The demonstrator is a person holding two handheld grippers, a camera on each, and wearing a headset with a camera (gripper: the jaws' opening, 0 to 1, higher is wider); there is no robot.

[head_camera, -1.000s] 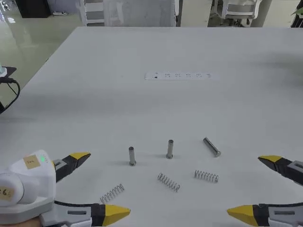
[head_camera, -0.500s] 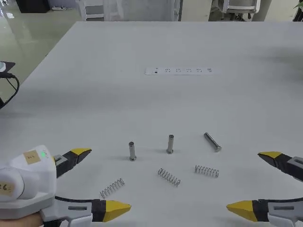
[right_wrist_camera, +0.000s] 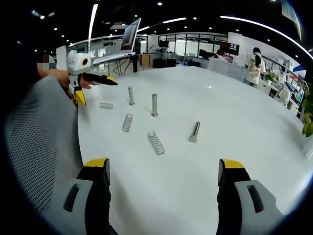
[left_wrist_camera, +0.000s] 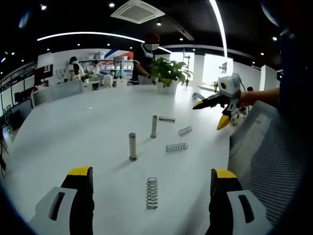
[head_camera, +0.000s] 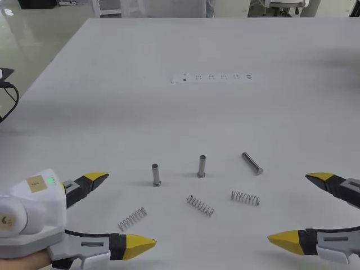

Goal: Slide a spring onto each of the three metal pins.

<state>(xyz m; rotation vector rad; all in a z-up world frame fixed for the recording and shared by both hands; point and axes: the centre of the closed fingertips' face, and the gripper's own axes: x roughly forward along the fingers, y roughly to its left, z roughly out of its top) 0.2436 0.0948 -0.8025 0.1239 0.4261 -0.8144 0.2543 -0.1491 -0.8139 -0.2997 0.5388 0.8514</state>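
Two metal pins stand upright on the white table: the left pin (head_camera: 156, 175) (left_wrist_camera: 132, 146) (right_wrist_camera: 131, 95) and the middle pin (head_camera: 202, 166) (left_wrist_camera: 154, 126) (right_wrist_camera: 154, 105). A third pin (head_camera: 252, 163) (left_wrist_camera: 167, 119) (right_wrist_camera: 194, 132) lies on its side at the right. Three springs lie flat in front of them: left spring (head_camera: 132, 219) (left_wrist_camera: 152, 192) (right_wrist_camera: 105, 105), middle spring (head_camera: 200, 205) (left_wrist_camera: 177, 147) (right_wrist_camera: 127, 122), right spring (head_camera: 245, 197) (left_wrist_camera: 185, 130) (right_wrist_camera: 155, 142). My left gripper (head_camera: 119, 211) (left_wrist_camera: 151, 178) is open, just left of the left spring. My right gripper (head_camera: 301, 208) (right_wrist_camera: 164, 169) is open, right of the right spring.
A white power strip (head_camera: 212, 77) lies flat farther back on the table. A black cable (head_camera: 10, 95) hangs off the table's left edge. People and a potted plant (left_wrist_camera: 167, 74) stand beyond the table's far side. A mesh chair back (right_wrist_camera: 39, 132) sits near the table edge.
The head camera has tilted, so pins and springs sit slightly higher in the picture. Both grippers stay open in about the same places.
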